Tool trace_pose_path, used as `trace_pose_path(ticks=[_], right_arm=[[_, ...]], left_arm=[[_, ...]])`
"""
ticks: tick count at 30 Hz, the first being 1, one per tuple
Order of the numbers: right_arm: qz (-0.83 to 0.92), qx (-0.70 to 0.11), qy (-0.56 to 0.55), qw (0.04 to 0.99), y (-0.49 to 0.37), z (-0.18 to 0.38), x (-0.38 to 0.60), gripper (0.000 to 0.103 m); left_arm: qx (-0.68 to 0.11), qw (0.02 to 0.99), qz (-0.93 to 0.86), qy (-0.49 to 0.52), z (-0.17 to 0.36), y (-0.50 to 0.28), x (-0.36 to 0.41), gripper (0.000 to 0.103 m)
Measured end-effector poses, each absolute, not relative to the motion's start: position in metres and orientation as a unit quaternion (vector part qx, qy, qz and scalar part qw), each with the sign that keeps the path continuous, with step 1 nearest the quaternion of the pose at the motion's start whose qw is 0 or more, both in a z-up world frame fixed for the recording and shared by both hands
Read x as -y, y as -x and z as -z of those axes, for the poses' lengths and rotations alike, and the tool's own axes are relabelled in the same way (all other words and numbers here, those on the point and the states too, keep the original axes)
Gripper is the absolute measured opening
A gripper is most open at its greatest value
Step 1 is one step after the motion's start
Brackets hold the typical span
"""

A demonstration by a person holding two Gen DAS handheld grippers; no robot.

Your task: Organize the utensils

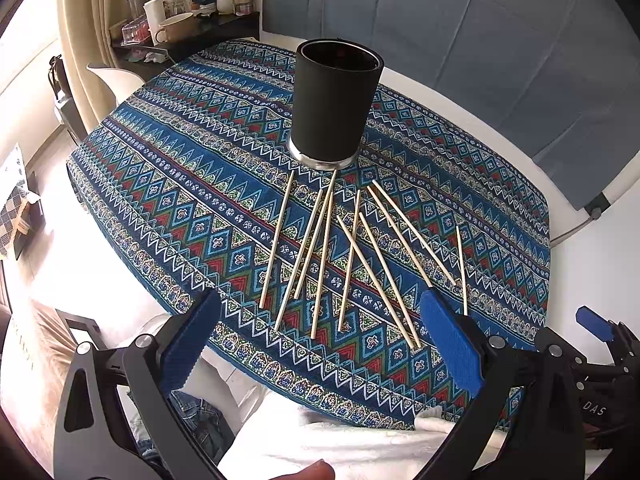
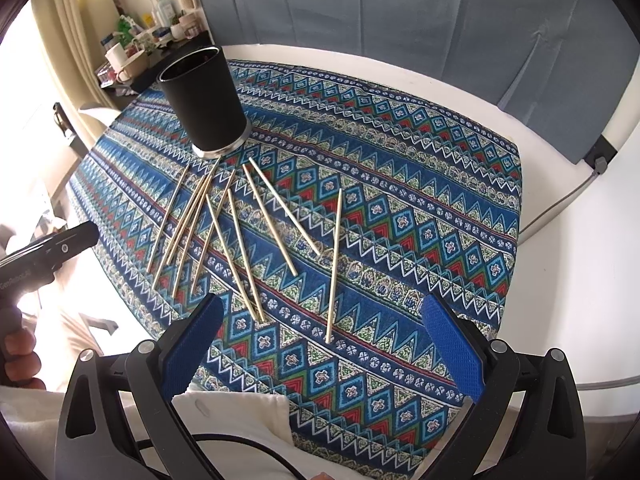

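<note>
Patterned blue cloth [image 1: 180, 184] covers the white desk [image 1: 460, 120]. At 11 o'clock: dark shelf [image 1: 192, 42] w/ white mug [image 1: 155, 14], bottles, jars. Blue-grey padded wall [image 1: 460, 32] at 12–2. Cream curtain [image 1: 80, 20] at 10.

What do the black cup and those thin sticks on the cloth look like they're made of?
The black cup: matte dark sleeve, perhaps plastic or coated metal, above a shiny silver base ring that reads as metal.
The thin sticks: pale tan, unvarnished, probably bamboo or wood.
The cloth: patterned fabric, apparently woven.
</note>
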State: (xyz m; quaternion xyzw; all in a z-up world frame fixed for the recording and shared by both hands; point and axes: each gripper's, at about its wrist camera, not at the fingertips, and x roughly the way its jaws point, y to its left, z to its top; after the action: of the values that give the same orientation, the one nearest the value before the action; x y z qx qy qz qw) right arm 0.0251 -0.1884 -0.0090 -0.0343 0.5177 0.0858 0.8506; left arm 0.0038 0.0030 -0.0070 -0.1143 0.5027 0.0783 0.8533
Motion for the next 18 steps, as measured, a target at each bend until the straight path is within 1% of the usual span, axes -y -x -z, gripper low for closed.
trace_pose_path(ticks=[18], right_arm=[[-0.081, -0.525, 0.033, 0.847, -0.0264, 0.0121, 0.1875, 0.095]], left_arm=[[-0.509, 0.850, -0.075, 0.111, 0.0091, -0.0066, -0.0021, 0.097]])
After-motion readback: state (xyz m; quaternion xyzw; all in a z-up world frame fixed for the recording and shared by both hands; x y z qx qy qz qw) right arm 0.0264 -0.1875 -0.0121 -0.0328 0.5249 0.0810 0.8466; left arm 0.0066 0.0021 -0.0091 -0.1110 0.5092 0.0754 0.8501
